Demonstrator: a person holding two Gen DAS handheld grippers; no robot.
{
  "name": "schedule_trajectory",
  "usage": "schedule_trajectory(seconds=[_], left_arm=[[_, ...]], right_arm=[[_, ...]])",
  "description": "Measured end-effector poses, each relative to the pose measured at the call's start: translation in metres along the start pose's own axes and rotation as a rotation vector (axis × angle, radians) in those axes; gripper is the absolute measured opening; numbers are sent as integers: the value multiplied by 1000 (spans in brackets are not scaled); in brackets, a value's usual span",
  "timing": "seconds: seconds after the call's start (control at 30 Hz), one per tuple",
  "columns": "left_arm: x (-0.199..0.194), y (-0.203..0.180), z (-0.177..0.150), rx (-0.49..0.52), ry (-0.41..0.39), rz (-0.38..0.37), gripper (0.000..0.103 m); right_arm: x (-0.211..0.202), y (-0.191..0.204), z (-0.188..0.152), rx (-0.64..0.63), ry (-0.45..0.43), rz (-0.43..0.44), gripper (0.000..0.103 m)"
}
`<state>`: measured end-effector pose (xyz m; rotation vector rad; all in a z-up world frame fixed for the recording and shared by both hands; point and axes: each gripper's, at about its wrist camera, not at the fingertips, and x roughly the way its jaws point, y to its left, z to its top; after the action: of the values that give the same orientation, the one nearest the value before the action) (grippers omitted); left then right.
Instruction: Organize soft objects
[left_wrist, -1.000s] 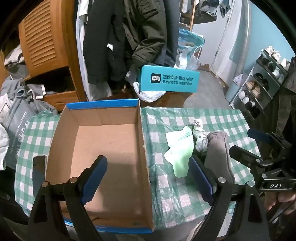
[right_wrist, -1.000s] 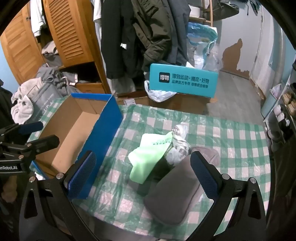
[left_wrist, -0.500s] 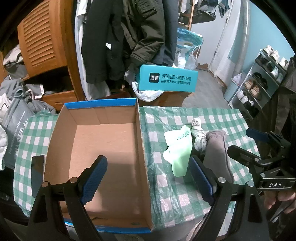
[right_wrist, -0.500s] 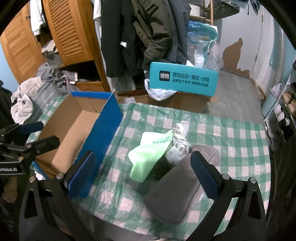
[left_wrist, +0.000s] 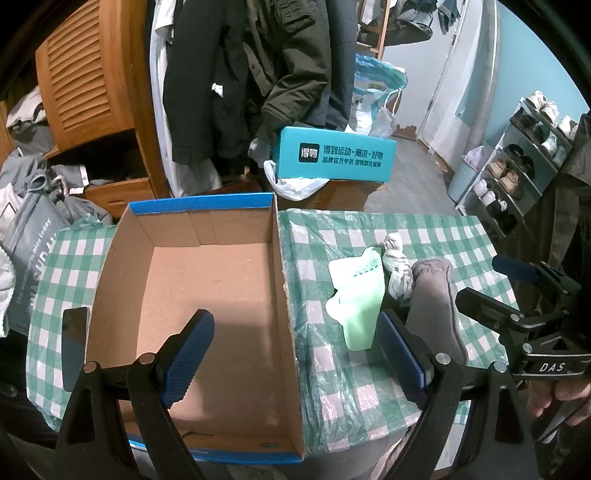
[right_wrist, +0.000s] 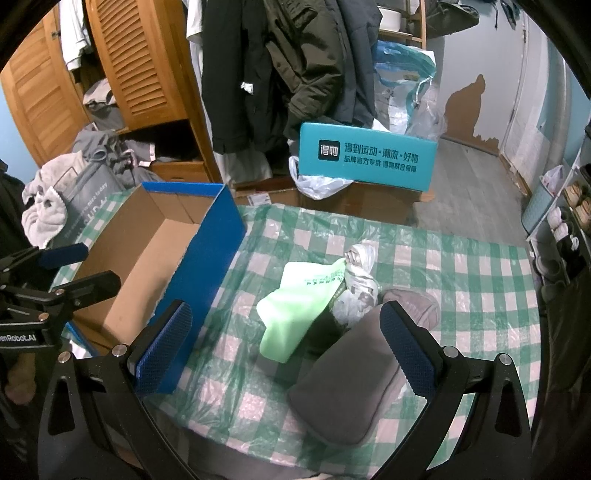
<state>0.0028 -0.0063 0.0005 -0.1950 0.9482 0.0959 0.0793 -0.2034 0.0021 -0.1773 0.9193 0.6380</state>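
left gripper (left_wrist: 293, 349) — black frame, silver screws, blue ribbed pads | right gripper (right_wrist: 286, 345) — same build, white "DAS" lettering (seen at 3 o'clock in left view) | person's hand (left_wrist: 554, 395) — dark sleeve above

Teal box (left_wrist: 334, 158) at upper centre with white print "得物" and "得到运动×潮流×好物", grey bag (left_wrist: 31, 254) at left edge reading "is nice today", right gripper (left_wrist: 517, 295) at right edge marked "DAS", left gripper (right_wrist: 79, 267) at left edge marked "enRobot.AI", green sock (left_wrist: 356, 299) lettering unreadable
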Motion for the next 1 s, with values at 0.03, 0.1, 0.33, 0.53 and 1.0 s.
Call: schedule_trajectory(seconds=[0.03, 0.1, 0.33, 0.53, 1.0], left_arm=[[0, 0, 0, 0, 0, 0, 91], [-1, -3, -1, 0, 1, 1, 91], [-1, -2, -1, -2, 0, 1, 91], [-1, -2, -1, -1, 2, 1, 91], [0, -2, -1, -3, 4, 0, 91]], right_arm=[[0, 0, 0, -1, 0, 0, 101], [0, 0, 0, -1, 1, 0, 101], [0, -1, 2, -1, 1, 0, 101], [1, 0, 0, 0, 2, 0, 101], [1, 0, -1, -1, 3, 0, 101]])
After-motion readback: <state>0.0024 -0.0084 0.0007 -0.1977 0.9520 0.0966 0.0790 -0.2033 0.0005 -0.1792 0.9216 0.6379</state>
